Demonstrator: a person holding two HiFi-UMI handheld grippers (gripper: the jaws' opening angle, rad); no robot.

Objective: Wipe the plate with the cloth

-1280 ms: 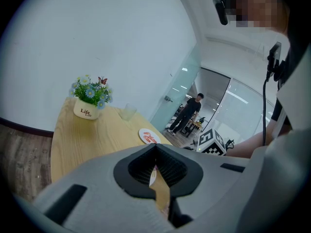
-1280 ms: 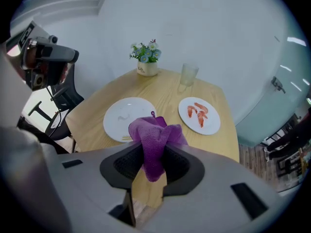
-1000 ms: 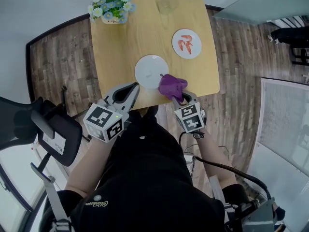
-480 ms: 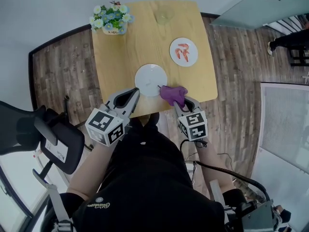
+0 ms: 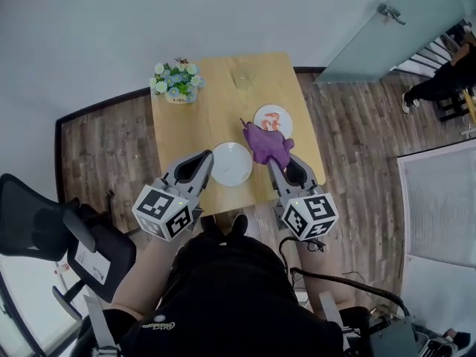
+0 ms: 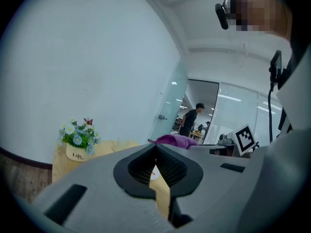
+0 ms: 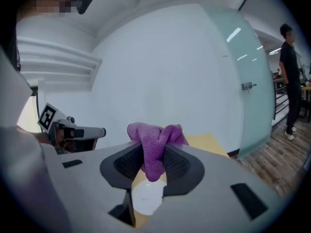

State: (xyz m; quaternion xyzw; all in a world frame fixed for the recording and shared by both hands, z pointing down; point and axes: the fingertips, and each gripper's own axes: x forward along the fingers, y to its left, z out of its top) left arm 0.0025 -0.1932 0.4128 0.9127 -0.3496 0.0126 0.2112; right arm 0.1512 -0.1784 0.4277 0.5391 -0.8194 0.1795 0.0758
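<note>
An empty white plate (image 5: 230, 163) lies near the front edge of the small wooden table (image 5: 201, 117). My right gripper (image 5: 271, 162) is shut on a purple cloth (image 5: 266, 143), which bunches above its jaws and hangs over the table just right of the plate. In the right gripper view the cloth (image 7: 154, 140) is pinched between the pads of the right gripper (image 7: 153, 152), with the plate (image 7: 146, 198) showing white below. My left gripper (image 5: 207, 157) hovers at the plate's left rim, shut on nothing. In the left gripper view the left gripper (image 6: 155, 148) has its jaw tips touching, and the cloth (image 6: 170, 140) shows beyond them.
A second plate with shrimp (image 5: 273, 120) sits at the table's right. A flower pot (image 5: 176, 80) and a clear glass (image 5: 243, 80) stand at the far edge. A black office chair (image 5: 67, 229) is at the left, and a glass door (image 5: 387, 28) and a person (image 5: 439, 80) are at the right.
Both grippers have lifted away from the table, which now looks smaller. The cloth has come up off the plate's right rim, still in the right gripper.
</note>
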